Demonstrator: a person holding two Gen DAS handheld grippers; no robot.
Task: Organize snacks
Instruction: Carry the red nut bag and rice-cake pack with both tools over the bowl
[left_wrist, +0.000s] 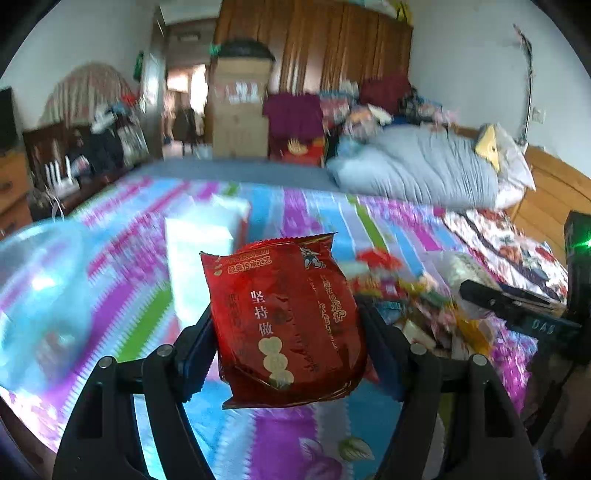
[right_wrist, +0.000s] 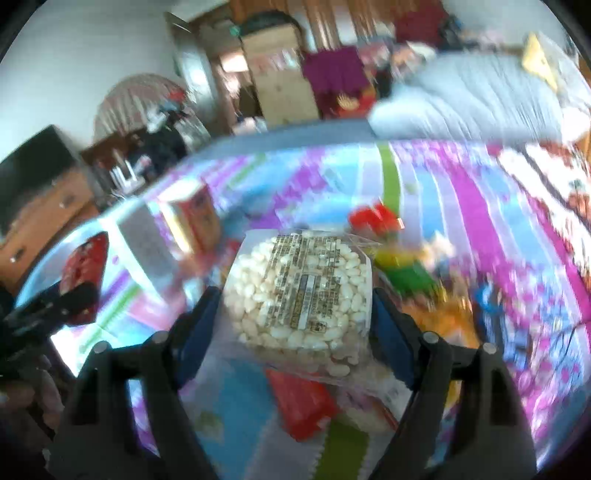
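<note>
The left claw (left_wrist: 286, 325) is clamped on a red snack packet (left_wrist: 284, 321), its two blue-padded fingers (left_wrist: 201, 347) pressing the packet's left and right edges. The packet stands upright, lifted above the striped bedspread (left_wrist: 110, 258), with gold and white printing facing the camera. At 10 o'clock from the packet a white box (left_wrist: 201, 251) lies on the bed, blurred. At 3 o'clock a loose pile of mixed snacks (left_wrist: 424, 306) rests on the bedspread, and the right claw's black finger (left_wrist: 509, 299) reaches in from the right edge just past that pile.

In the right wrist view, the right claw (right_wrist: 297, 314) grips a clear packet of puffed rice cake (right_wrist: 299, 291) by its two sides, label side facing the lens. Beneath it, at 6 o'clock, a red wrapper (right_wrist: 303, 406) lies on the bedspread (right_wrist: 480, 206). More colourful snacks (right_wrist: 406, 273) sit at 2 o'clock, too blurred to name. At 9 o'clock the left claw (right_wrist: 74, 291) shows edge-on with the red packet (right_wrist: 86, 266) in it. A folded grey quilt (left_wrist: 417, 170) lies at the far side of the bed.
</note>
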